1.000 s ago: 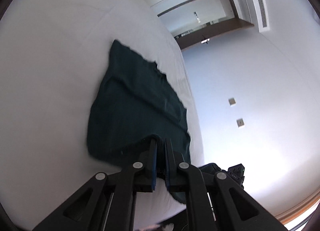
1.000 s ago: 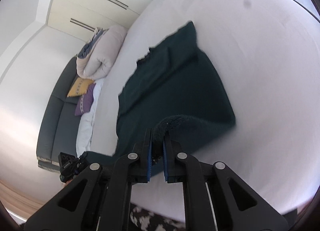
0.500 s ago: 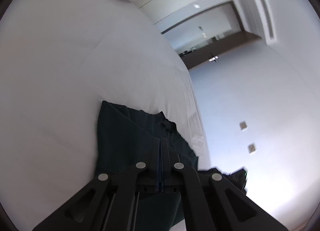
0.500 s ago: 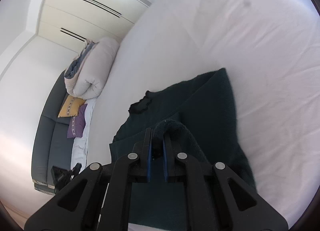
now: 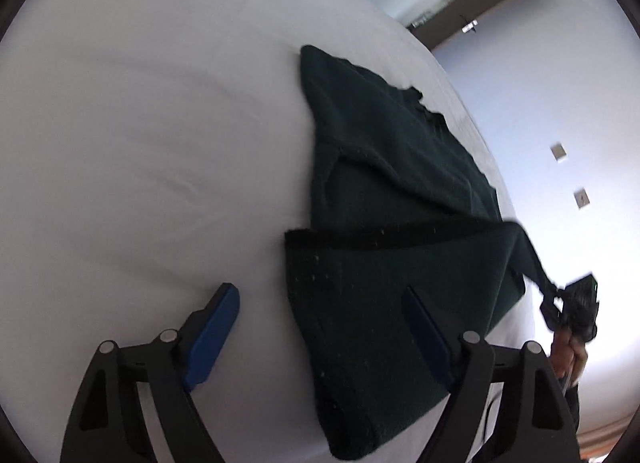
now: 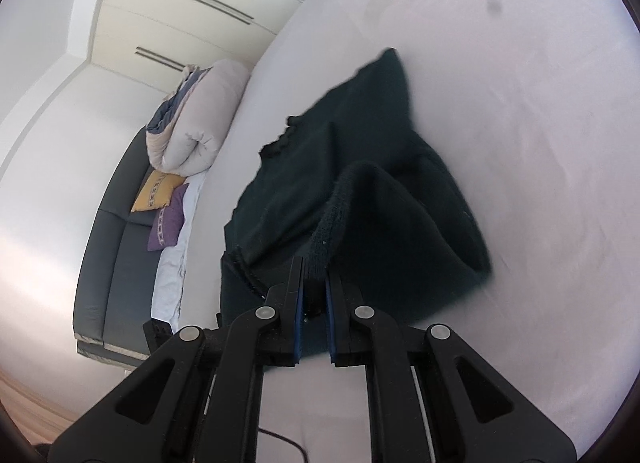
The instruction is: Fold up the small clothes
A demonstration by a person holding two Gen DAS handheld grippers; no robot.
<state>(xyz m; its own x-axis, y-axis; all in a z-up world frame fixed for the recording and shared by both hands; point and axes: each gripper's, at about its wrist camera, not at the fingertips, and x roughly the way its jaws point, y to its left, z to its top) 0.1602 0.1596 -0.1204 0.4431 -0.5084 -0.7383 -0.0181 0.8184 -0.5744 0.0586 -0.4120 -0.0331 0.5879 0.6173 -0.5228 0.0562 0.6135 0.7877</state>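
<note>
A dark green knitted garment (image 5: 380, 151) lies on the white bed (image 5: 140, 123), its lower part folded up over the body. My left gripper (image 5: 320, 291) hangs just above it with its jaws opening. The folded edge lies between the blue pads (image 5: 216, 327), which do not press on it. One hem corner stretches off to the right, to my right gripper (image 5: 568, 299), which a hand (image 5: 568, 351) holds. In the right wrist view my right gripper (image 6: 314, 283) is shut on the ribbed hem of the garment (image 6: 320, 167), lifting it into a ridge.
A rolled duvet (image 6: 196, 123) lies at the far end of the bed (image 6: 540, 143). Beside the bed stands a grey sofa (image 6: 116, 263) with a yellow cushion (image 6: 156, 191) and a purple one (image 6: 168, 223). White wardrobe doors (image 6: 192, 23) are behind. The bed's right edge (image 5: 516, 191) runs close to the garment.
My left gripper has let go of the garment and opened wide, dropping lower. The hem has been carried forward over the body. My right gripper stays shut on the hem.
</note>
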